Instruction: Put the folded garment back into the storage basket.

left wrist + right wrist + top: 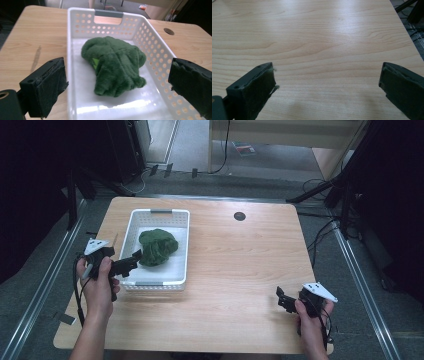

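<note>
Lying inside the white basket [160,47], the green plush [115,65] stays unobstructed.

Green plush toy [115,66] lying in a white basket [155,47]

The fuzzy, dark green toy is crumpled into a rounded heap with a small lighter green patch showing. It rests on the basket's floor, near the middle, apart from the perforated walls.

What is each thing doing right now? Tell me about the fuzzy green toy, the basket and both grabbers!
Green plush toy: lying crumpled in the basket, not held.
White basket: upright on the table, holding the toy.
Left gripper: jaws open, spread wide over the basket.
Right gripper: jaws open, above bare table.
</note>
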`<state>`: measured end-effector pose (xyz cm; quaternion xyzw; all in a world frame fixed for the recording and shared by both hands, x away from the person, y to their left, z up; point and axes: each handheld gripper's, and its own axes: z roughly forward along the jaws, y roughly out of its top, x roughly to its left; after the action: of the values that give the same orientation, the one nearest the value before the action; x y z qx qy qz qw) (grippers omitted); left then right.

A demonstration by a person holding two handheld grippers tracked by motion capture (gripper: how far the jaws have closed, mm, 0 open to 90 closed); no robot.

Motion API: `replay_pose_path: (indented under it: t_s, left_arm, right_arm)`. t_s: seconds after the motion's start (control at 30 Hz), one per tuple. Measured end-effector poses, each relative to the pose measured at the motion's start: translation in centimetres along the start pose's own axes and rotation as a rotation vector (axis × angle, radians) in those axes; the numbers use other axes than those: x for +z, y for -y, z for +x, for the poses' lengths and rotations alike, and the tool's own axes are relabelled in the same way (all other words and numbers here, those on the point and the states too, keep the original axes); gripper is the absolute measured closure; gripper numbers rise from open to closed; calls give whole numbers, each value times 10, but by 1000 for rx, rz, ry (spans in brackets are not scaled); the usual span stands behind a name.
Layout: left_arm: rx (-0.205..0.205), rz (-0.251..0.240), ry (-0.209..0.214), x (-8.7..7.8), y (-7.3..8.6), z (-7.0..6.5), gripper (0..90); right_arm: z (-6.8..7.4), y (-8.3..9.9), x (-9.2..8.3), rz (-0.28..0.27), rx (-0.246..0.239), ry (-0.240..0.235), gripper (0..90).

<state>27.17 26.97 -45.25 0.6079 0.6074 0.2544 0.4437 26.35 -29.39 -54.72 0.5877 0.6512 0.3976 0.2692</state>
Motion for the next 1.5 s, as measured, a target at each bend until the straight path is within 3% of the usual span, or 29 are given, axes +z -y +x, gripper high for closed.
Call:
replay_pose_path:
  t_s: [0.37, 0.6, 0.83, 0.97, 1.17, 1.4, 1.5]
  left_arm:
    - [-37, -39, -46, -24, 36, 35, 24]
    - [-30, -70, -65, -39, 56, 52, 24]
    - [-8, -61, -72, -38, 81, 65, 24]
    - [-27, -80, -61, -35, 90, 74, 24]
    - [12, -59, -69, -30, 102, 82, 25]
    - [-36, -48, -111, -29, 108, 94, 25]
    - [-34, -46, -127, -30, 108, 97, 25]
  right_arm:
    - [0, 0, 0, -3, -4, 0, 8]
    - [0, 0, 0, -4, -7, 6, 8]
    - [1, 0, 0, -4, -13, 6, 8]
    - [1, 0, 0, -3, -11, 8, 8]
    - [1, 0, 0, -2, -14, 11, 8]
    - [1, 0, 0, -3, -15, 9, 8]
    - [1, 0, 0, -2, -17, 7, 8]
